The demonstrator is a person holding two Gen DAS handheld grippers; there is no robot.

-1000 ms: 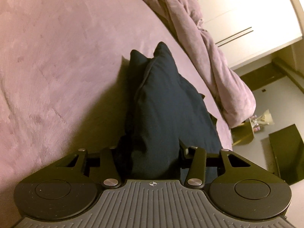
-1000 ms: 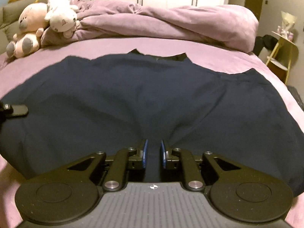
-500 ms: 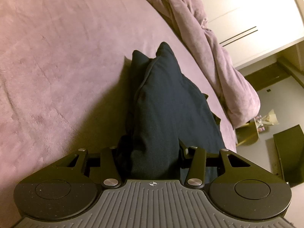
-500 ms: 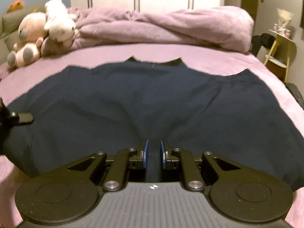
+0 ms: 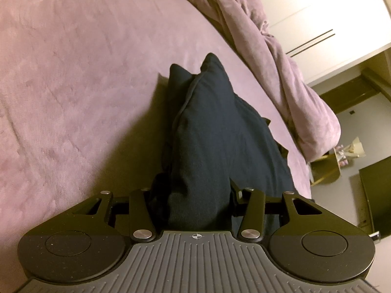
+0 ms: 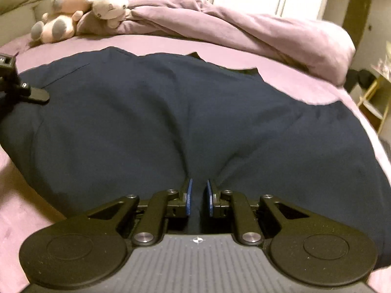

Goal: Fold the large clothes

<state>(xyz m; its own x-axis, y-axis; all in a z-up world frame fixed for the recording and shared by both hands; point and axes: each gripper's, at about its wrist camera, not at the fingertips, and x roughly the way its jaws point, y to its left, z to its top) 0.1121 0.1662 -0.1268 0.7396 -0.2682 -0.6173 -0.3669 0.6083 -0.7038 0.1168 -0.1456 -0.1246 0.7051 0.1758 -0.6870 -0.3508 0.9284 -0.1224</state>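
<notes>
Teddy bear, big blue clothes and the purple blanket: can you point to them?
Teddy bear (image 6: 58,17), right wrist view, on its pink belly.
Big blue clothes (image 6: 195,112), right wrist view, on the spread-out middle.
Purple blanket (image 6: 256,34), right wrist view, on the bunched-up heap.

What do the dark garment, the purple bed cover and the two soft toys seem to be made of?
Dark garment: navy woven cloth, probably cotton, matte, with soft creases.
Bed cover: plush fleece or velour, likely synthetic; the short nap shows brushed streaks.
Pink soft toy and white soft toy: fuzzy plush over stuffing, judging by the rounded, matte shapes. The exact fibres cannot be told.
</notes>
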